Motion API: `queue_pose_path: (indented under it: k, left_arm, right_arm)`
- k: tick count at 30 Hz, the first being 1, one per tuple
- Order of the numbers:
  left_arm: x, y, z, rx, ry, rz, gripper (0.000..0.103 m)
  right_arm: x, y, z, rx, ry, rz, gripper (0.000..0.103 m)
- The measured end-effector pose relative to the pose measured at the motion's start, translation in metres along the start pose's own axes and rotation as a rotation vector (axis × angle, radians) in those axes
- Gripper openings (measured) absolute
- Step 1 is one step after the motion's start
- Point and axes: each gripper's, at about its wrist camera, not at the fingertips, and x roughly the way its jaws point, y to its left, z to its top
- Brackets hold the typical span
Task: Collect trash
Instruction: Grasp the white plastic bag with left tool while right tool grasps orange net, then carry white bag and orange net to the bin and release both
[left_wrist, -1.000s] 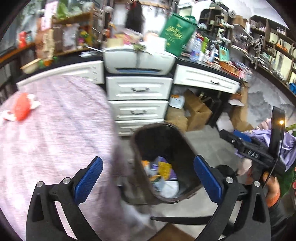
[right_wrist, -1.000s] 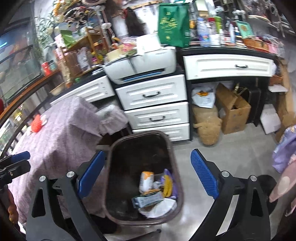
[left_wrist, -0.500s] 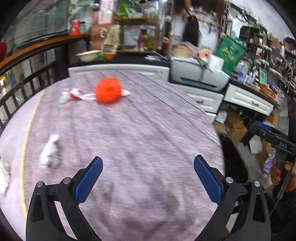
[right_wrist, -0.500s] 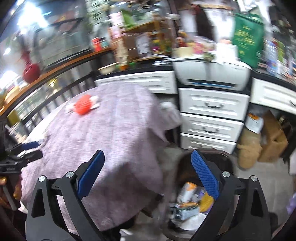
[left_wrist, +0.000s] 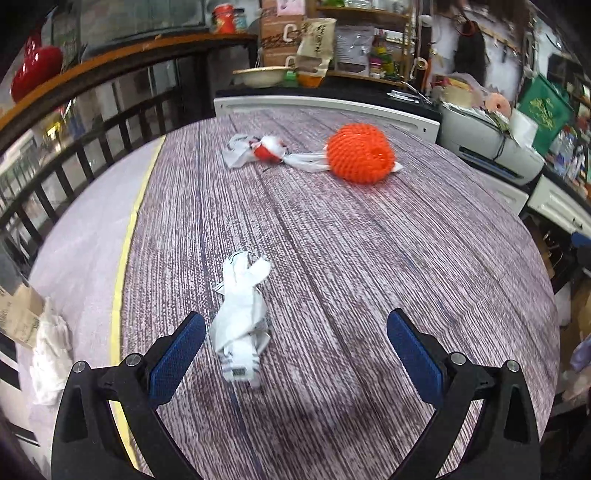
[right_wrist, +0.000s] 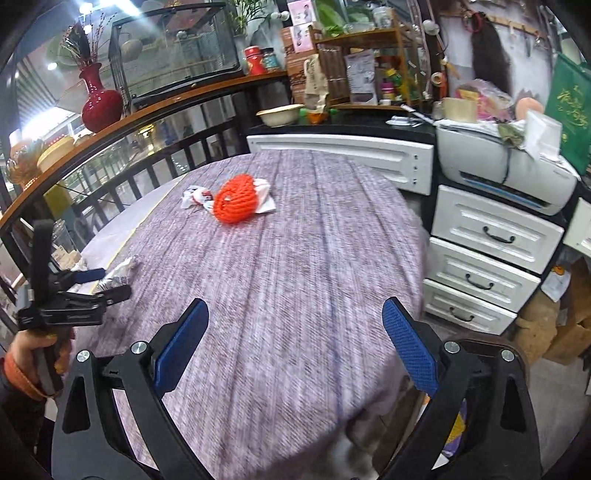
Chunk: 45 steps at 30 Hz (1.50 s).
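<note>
A crumpled white wrapper (left_wrist: 242, 325) lies on the purple tablecloth (left_wrist: 369, 258), just inside my left gripper's left finger. My left gripper (left_wrist: 295, 350) is open and empty, low over the table. Farther off lie an orange foam net (left_wrist: 360, 153) and a white-and-red wrapper (left_wrist: 258, 149). My right gripper (right_wrist: 295, 350) is open and empty above the table's near edge. In the right wrist view the orange net (right_wrist: 236, 199) sits mid-table, and the left gripper (right_wrist: 99, 284) hovers by the white wrapper (right_wrist: 120, 273) at the left.
The brown trash bin (right_wrist: 491, 369) with trash shows at the lower right, behind my right finger. White drawers (right_wrist: 487, 254) and a printer (right_wrist: 506, 170) stand to the right. A black railing (left_wrist: 74, 147) runs along the left. Paper scraps (left_wrist: 48, 350) lie beyond the yellow line.
Both grippers swung left from the trash bin to over the table. The left one came down close to the crumpled white wrapper. Both stayed open.
</note>
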Motion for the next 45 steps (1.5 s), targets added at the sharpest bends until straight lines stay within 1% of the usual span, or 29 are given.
queue_pose_path:
  k: [2,4,5,6,8,10,11,13,14,17,20,21,23,26,27,30,33,36,37,38,40,41,45]
  left_arm:
    - [0.006,0.011,0.003,-0.047,0.012,-0.011,0.096]
    - [0.009,0.021,0.004,-0.080,0.013,-0.026,0.087]
    - [0.012,0.024,0.005,-0.094,0.018,-0.030,0.078]
    - [0.014,0.027,0.006,-0.103,0.022,-0.036,0.066]
    - [0.020,0.029,0.009,-0.111,0.034,-0.042,0.056]
    - [0.023,0.029,0.012,-0.106,0.038,-0.038,0.039]
    - [0.024,0.029,0.013,-0.114,0.035,-0.048,0.029]
    - [0.021,0.029,0.017,-0.140,0.008,-0.107,0.029]
    - [0.017,0.025,0.020,-0.137,-0.011,-0.130,0.029]
    - [0.008,0.004,0.032,-0.085,-0.073,-0.151,0.028]
    - [0.005,-0.012,0.045,-0.079,-0.102,-0.207,0.029]
    - [0.005,-0.016,0.049,-0.078,-0.114,-0.213,0.029]
    - [0.008,-0.021,0.053,-0.086,-0.146,-0.198,0.029]
    - [0.015,-0.015,0.052,-0.140,-0.160,-0.208,0.029]
    - [0.017,-0.013,0.050,-0.147,-0.167,-0.198,0.029]
    - [0.018,-0.006,0.046,-0.140,-0.188,-0.154,0.029]
    - [0.015,0.009,0.045,-0.187,-0.217,-0.150,0.029]
    - [0.014,0.015,0.045,-0.201,-0.235,-0.137,0.029]
    - [0.014,0.014,0.044,-0.199,-0.238,-0.137,0.029]
    - [0.014,0.013,0.044,-0.198,-0.238,-0.146,0.029]
    - [0.014,0.011,0.044,-0.186,-0.238,-0.151,0.029]
    - [0.014,0.009,0.044,-0.178,-0.240,-0.151,0.029]
    - [0.012,0.008,0.044,-0.174,-0.251,-0.158,0.029]
  right_arm:
    - [0.007,0.005,0.004,-0.008,0.009,0.008,0.094]
    - [0.013,0.009,0.006,-0.023,0.014,0.002,0.094]
    - [0.016,0.010,0.008,-0.025,0.017,0.002,0.094]
    - [0.020,0.011,0.010,-0.026,0.022,0.004,0.094]
    - [0.027,0.012,0.014,-0.025,0.029,0.008,0.094]
    - [0.035,0.014,0.017,-0.025,0.037,0.011,0.094]
    - [0.039,0.016,0.020,-0.025,0.042,0.015,0.094]
    - [0.048,0.020,0.025,-0.035,0.050,0.022,0.094]
    - [0.051,0.022,0.027,-0.044,0.052,0.023,0.094]
    - [0.064,0.031,0.036,-0.073,0.052,0.029,0.094]
    - [0.080,0.042,0.049,-0.094,0.059,0.054,0.094]
    - [0.087,0.047,0.054,-0.101,0.062,0.060,0.094]
    - [0.102,0.056,0.065,-0.121,0.072,0.076,0.094]
    - [0.127,0.068,0.079,-0.152,0.087,0.079,0.093]
    - [0.136,0.071,0.083,-0.162,0.095,0.085,0.092]
    - [0.163,0.084,0.095,-0.198,0.123,0.070,0.090]
    - [0.189,0.094,0.105,-0.219,0.142,0.044,0.088]
    - [0.211,0.099,0.111,-0.227,0.162,0.017,0.081]
    - [0.217,0.101,0.112,-0.238,0.169,0.004,0.072]
    - [0.224,0.103,0.112,-0.254,0.177,-0.014,0.053]
    - [0.231,0.105,0.110,-0.265,0.200,-0.027,0.035]
    - [0.230,0.104,0.110,-0.247,0.197,-0.008,0.030]
    - [0.213,0.097,0.110,-0.209,0.156,0.026,0.025]
